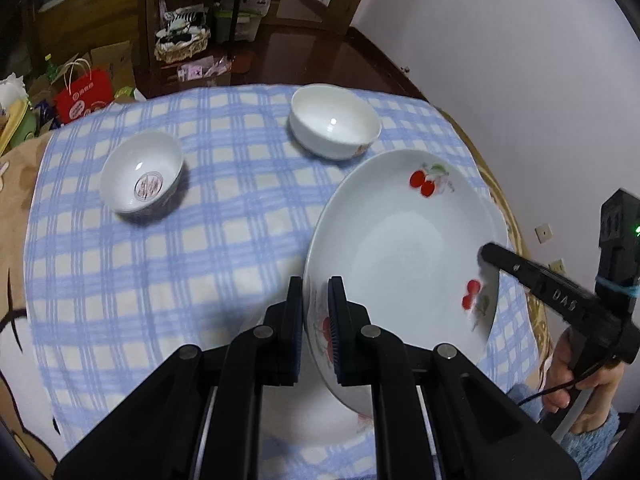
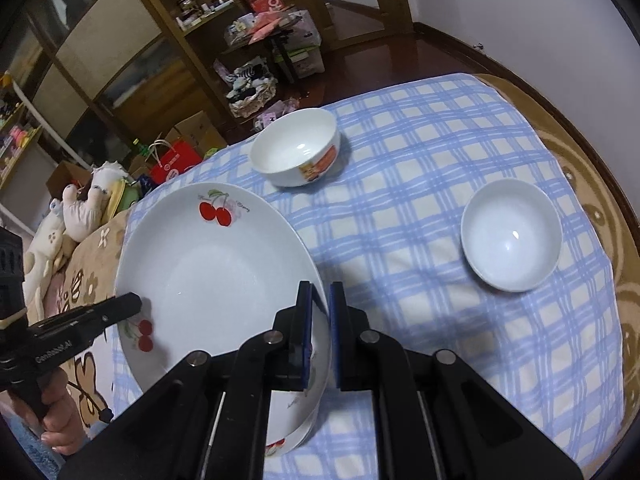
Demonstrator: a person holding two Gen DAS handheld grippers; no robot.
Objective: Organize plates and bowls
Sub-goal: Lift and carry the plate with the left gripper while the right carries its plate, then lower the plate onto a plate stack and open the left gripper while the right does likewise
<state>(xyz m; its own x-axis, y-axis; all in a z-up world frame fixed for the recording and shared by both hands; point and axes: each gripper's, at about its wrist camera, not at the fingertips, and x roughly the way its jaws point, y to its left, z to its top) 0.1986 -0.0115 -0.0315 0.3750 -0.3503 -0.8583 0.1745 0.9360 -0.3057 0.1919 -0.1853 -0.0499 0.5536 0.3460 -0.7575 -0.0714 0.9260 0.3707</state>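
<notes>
Left gripper [image 1: 316, 320]: nearest the left wrist lens, jaws pinched narrow on the rim of the cherry plate [image 1: 404, 248], one pad inside and one outside.
Right gripper [image 2: 320, 328]: clamped the same way on the opposite rim (in the left view its finger shows at 3 o'clock on the plate).
Cherry plate: held by both grippers, tilted, over the near edge of the checked cloth [image 1: 200, 240]; whether it is clear of the cloth I cannot tell.
Printed bowl [image 1: 142, 178]: on the cloth at 10 o'clock from the plate in the left view, well apart.
White bowl [image 1: 334, 120]: on the cloth at 12 o'clock, near the plate's far rim.
Third bowl [image 2: 511, 235]: at 2 o'clock in the right view, apart from the rest.
Step in hand: probably a two-handed carry of the plate.
Next move: both hands should travel together, level the plate, and avoid the white bowl.
</notes>
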